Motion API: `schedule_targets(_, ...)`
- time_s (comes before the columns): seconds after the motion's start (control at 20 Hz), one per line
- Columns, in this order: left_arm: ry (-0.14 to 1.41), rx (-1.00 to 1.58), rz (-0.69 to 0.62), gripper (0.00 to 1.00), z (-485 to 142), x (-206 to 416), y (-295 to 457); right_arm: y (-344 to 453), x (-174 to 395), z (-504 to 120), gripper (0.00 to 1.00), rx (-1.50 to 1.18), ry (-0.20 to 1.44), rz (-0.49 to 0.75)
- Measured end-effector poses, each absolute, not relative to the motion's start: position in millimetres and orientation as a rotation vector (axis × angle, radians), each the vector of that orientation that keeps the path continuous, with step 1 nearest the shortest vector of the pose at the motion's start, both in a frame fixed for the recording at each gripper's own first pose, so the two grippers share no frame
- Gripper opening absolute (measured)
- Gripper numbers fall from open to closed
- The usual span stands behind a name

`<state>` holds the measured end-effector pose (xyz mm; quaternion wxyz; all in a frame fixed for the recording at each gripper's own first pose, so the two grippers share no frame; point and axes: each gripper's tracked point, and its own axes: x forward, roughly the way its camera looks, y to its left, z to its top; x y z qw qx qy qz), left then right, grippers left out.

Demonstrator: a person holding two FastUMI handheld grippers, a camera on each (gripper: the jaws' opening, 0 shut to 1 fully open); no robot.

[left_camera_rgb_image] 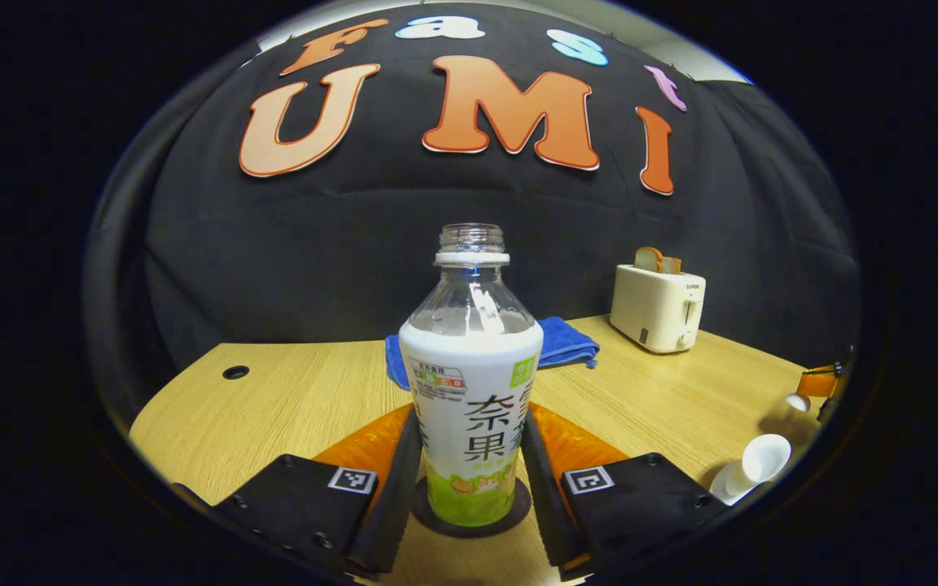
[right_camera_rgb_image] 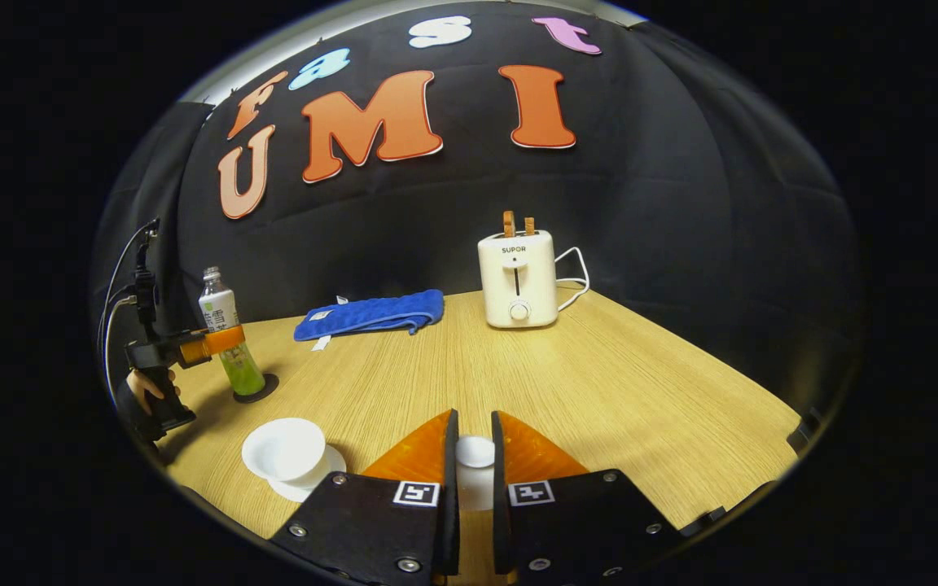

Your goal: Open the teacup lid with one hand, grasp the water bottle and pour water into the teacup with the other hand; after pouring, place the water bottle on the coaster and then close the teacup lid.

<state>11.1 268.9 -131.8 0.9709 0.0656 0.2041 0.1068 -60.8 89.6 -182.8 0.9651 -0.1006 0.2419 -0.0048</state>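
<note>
- Water bottle [left_camera_rgb_image: 471,382]: one, uncapped, stood upright on one dark round coaster [left_camera_rgb_image: 518,509] on the wooden surface [left_camera_rgb_image: 290,399]. It sat between the two fingers of the left claw [left_camera_rgb_image: 471,480], which lay close along its lower sides; whether both fingers actually pressed on it could not be told from the left gripper view.
- In the right gripper view the same bottle [right_camera_rgb_image: 223,334] appeared at far left with the left claw [right_camera_rgb_image: 216,342] at its middle, a person's hand [right_camera_rgb_image: 147,387] gripping the handle below.
- Teacup [right_camera_rgb_image: 286,452]: one, white, open at the top, sat on one white saucer [right_camera_rgb_image: 310,484] near the front edge of the surface, well apart from the bottle and coaster. In the left gripper view it [left_camera_rgb_image: 762,460] showed at lower right.
- Teacup lid [right_camera_rgb_image: 475,464]: one, white, seen by its knob, was caught between the two fingers of the right claw [right_camera_rgb_image: 473,468], which were clenched narrowly around it, to the right of the cup.
- In the left gripper view the right claw [left_camera_rgb_image: 815,387] showed at the far right edge with a small white piece at its tip.
- Toaster [right_camera_rgb_image: 518,277]: one, cream, with two slices of bread standing in it, sat at the back of the surface.
- Blue cloth [right_camera_rgb_image: 371,313]: one, folded, lay at the back between bottle and toaster.
</note>
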Motion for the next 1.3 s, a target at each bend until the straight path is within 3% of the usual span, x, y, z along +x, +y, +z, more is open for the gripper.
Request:
schedule_targets(0.65, 0.419, 0.112, 0.220, 0.72, -145, 3, 270, 131, -65, -178, 0.16, -0.199, 0.455, 0.057)
schedule_targets(0.8, 0.409, 0.114, 0.217, 0.84, -146, 1, 268, 162, -66, -171, 0.16, -0.191, 0.428, 0.117)
schedule_targets(1.0, 0.408, 0.101, 0.235, 0.85, -148, -9, 268, 203, -65, -181, 0.16, -0.204, 0.435, 0.202)
schedule_targets(1.1, 0.404, 0.104, 0.244, 0.88, -147, -16, 265, 220, -66, -192, 0.17, -0.205, 0.452, 0.235)
schedule_targets(1.2, 0.400, 0.110, 0.252, 0.99, -144, -25, 263, 232, -66, -203, 0.17, -0.228, 0.465, 0.257)
schedule_targets(1.3, 0.379, 0.110, 0.259, 1.00, -139, -32, 262, 239, -68, -212, 0.16, -0.241, 0.480, 0.276)
